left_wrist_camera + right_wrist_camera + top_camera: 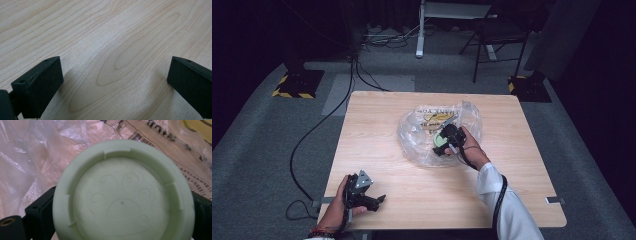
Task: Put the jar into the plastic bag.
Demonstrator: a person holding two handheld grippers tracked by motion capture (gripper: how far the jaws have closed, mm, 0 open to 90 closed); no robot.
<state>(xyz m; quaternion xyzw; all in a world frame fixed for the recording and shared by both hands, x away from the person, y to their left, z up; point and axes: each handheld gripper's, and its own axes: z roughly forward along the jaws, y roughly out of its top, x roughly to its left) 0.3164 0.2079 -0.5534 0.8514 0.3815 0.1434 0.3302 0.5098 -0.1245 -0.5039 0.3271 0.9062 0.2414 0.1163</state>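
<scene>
Nearest the person, at the front left corner of the wooden table (pixel 512 165), the left hand (pixel 334 207) holds the left gripper (pixel 379 200) low over the bare wood, its grey three-cornered plate (pixel 363 181) facing up. In the left gripper view its two black jaws stand spread wide apart, with only plain wood grain between them and nothing gripped.

Farther in, past the middle of the table, the right hand (pixel 472 147) comes out of a white sleeve (pixel 507 205) and carries the right gripper (pixel 443 145). A black cable (pixel 498 202) trails from it back along the forearm. This gripper is pinching a pale green round lid (pixel 123 195): in the right gripper view the jaws press on its left and right sides, and the lid's face shows a moulded paw print inside a raised rim with small notches (the lid covers most of what lies behind it).

The lid sits over a crumpled clear plastic bag (pixel 417 137), which lies on the table just beyond the centre. The bag carries black printing, a barcode and a yellow patch (pixel 437 118) toward its far side.

Beyond the table lie grey carpet (pixel 252 150), loose floor cables, two yellow-and-black striped bases (pixel 294 87) and a dark folding chair (pixel 499 45).
</scene>
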